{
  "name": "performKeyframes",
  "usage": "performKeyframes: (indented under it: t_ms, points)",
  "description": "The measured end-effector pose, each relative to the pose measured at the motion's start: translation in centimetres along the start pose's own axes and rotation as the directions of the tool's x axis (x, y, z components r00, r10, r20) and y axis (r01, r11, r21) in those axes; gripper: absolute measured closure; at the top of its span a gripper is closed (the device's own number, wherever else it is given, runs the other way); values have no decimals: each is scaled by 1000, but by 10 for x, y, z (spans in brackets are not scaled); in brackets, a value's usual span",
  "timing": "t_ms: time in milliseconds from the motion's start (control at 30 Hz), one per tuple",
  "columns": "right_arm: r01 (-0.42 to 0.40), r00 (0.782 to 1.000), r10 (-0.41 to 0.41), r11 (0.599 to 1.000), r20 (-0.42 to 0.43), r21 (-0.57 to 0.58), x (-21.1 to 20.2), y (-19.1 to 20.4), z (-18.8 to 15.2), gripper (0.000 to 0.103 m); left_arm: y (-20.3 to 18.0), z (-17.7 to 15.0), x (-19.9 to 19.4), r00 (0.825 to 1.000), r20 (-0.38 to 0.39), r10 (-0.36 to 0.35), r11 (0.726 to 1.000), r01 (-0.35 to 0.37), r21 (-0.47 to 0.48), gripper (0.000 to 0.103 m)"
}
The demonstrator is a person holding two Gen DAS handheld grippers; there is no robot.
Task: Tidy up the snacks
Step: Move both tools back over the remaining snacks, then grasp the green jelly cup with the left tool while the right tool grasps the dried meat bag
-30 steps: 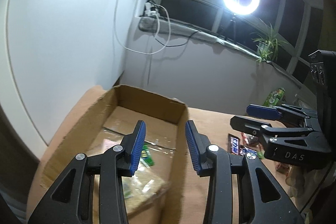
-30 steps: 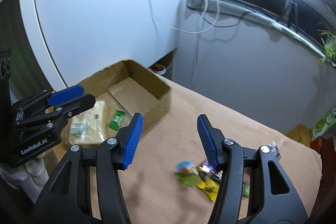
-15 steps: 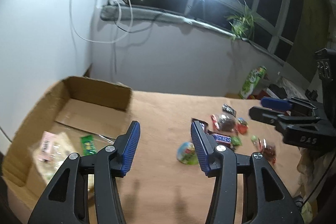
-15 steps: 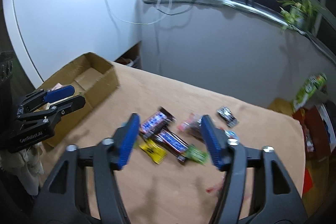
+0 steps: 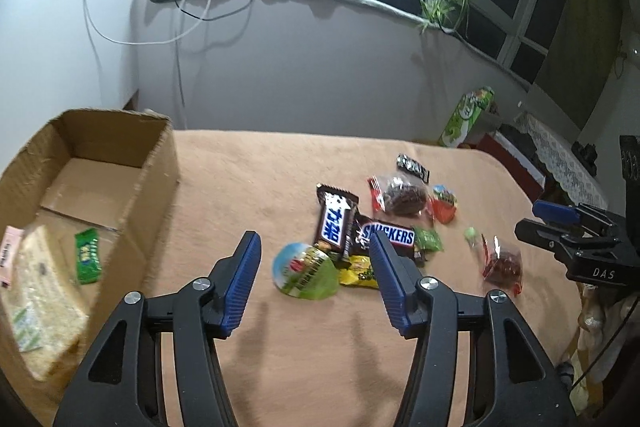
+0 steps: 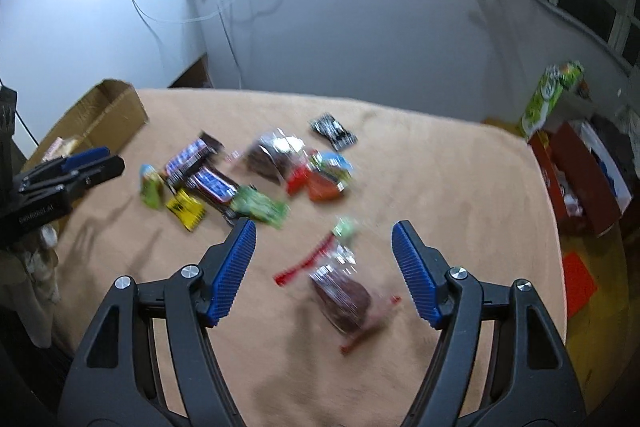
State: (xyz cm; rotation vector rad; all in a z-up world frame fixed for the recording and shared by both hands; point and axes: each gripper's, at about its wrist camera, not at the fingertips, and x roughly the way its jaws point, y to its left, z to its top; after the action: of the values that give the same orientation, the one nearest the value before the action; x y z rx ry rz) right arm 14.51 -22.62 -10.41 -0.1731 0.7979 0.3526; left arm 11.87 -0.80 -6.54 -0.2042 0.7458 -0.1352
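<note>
My left gripper has just been opening and hangs spread and empty above the round green snack; the cardboard box sits to its left. My right gripper has likewise spread, empty, above a clear red-edged bag.

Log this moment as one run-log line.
left gripper: open, empty, above round green snack | right gripper: open, empty, above red-sealed bag
</note>
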Motion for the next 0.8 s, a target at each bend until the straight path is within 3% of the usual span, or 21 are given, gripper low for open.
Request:
performKeyframes:
  t_ms: [300, 733, 800]
  points:
    - [-23, 997, 22, 1000, -80, -1, 27, -22, -25, 30, -7, -10, 33, 996, -91, 21, 999, -18, 28, 47]
    - [-56, 991, 53, 998, -120, -28, 44, -28, -36, 30, 2, -16, 51, 986, -133, 96, 995, -91, 43, 48]
    - [-57, 991, 53, 998, -123, -32, 47, -27, -35, 34, 3, -17, 51, 986, -133, 100, 994, -95, 46, 50]
